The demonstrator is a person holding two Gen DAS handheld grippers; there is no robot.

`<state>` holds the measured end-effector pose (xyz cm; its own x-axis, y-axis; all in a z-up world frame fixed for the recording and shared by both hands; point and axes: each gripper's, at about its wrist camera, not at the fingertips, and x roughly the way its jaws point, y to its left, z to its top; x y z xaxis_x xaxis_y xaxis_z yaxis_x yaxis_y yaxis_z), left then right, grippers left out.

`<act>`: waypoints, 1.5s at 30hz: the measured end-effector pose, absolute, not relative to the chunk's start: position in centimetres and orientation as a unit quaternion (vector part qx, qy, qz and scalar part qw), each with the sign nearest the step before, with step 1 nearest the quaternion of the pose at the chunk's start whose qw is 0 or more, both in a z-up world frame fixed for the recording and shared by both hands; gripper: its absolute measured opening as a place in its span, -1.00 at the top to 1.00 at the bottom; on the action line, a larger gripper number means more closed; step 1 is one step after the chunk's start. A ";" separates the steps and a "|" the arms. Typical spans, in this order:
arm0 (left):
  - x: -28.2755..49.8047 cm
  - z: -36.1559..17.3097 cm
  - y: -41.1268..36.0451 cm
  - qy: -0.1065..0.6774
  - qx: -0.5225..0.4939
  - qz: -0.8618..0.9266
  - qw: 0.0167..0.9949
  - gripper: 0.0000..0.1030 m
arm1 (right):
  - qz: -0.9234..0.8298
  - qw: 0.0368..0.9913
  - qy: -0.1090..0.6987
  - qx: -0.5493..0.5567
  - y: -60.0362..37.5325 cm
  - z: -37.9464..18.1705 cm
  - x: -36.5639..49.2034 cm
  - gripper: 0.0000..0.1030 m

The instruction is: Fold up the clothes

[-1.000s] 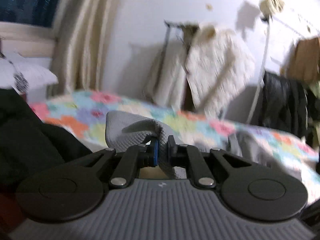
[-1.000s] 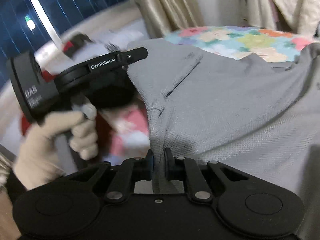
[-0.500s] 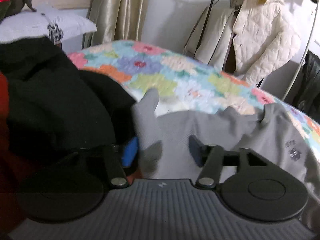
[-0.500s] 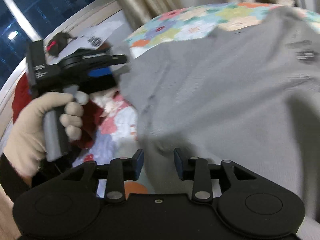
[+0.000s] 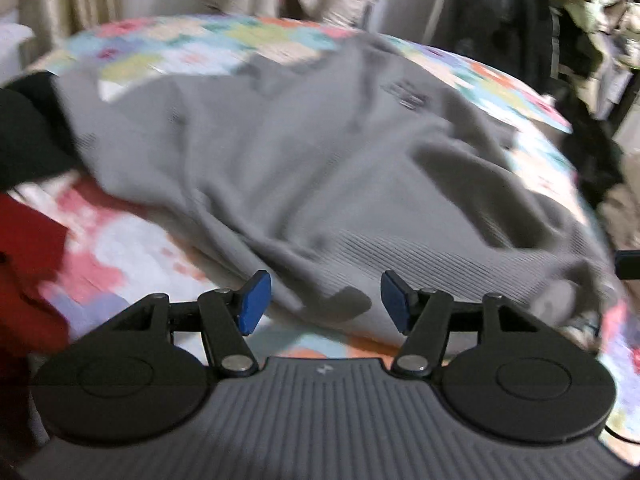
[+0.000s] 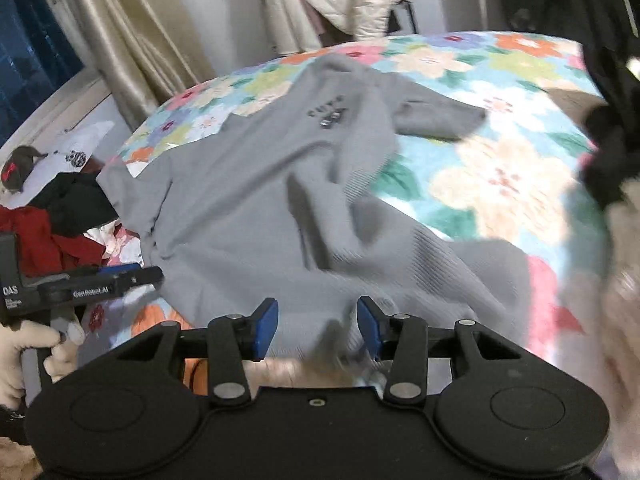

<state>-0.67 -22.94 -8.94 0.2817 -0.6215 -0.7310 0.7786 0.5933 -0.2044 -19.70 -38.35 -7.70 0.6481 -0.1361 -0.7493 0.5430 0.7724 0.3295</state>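
The gray shirt [image 6: 256,200] lies spread on the bed [image 6: 500,168], front side up, with its small logo [image 6: 328,114] showing. It is not flat: the cloth is bunched and wrinkled near the bottom edge, and one sleeve [image 6: 440,116] sticks out to the side. A pile of dark and red clothes [image 6: 60,216] sits just beside it.

The left hand-held gripper [image 5: 322,300] is spread wide and holds nothing; the shirt's bottom edge lies right in front of it. The right hand-held gripper [image 6: 316,324] is spread wide too, with nothing in it, close above the bottom edge.

To fold this shirt well, I think the wrinkles need smoothing out so the cloth lies flat. Pinch only one layer at an edge or a sleeve, pull gently, and keep both sides even so the fold comes out straight.
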 end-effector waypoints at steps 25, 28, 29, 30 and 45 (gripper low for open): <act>-2.0 -1.1 -17.5 0.208 0.167 -0.234 0.935 -0.26 | -0.230 0.912 0.290 0.178 -33.6 -1.2 -35.5 -0.07; -1.4 -0.8 -16.7 0.188 0.188 -0.186 0.946 -0.27 | -0.246 0.909 0.297 0.157 -34.0 -0.1 -37.0 -0.07; -1.1 -0.8 -16.5 0.186 0.193 -0.172 0.948 -0.27 | -0.247 0.909 0.296 0.158 -34.2 0.4 -37.5 -0.07; -0.8 -0.7 -16.3 0.184 0.195 -0.161 0.950 -0.27 | -0.246 0.909 0.294 0.161 -34.5 1.0 -38.0 -0.07; -1.7 -0.3 -17.8 0.231 0.177 -0.305 0.907 -0.34 | -0.272 0.895 0.319 0.151 -37.5 2.7 -41.5 -0.15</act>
<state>-1.72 -17.78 -0.30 0.7070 -0.4719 -0.5268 0.6351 0.7513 0.1794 -41.46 -37.50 2.71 0.6489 -0.3914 -0.6525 0.5835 0.8063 0.0966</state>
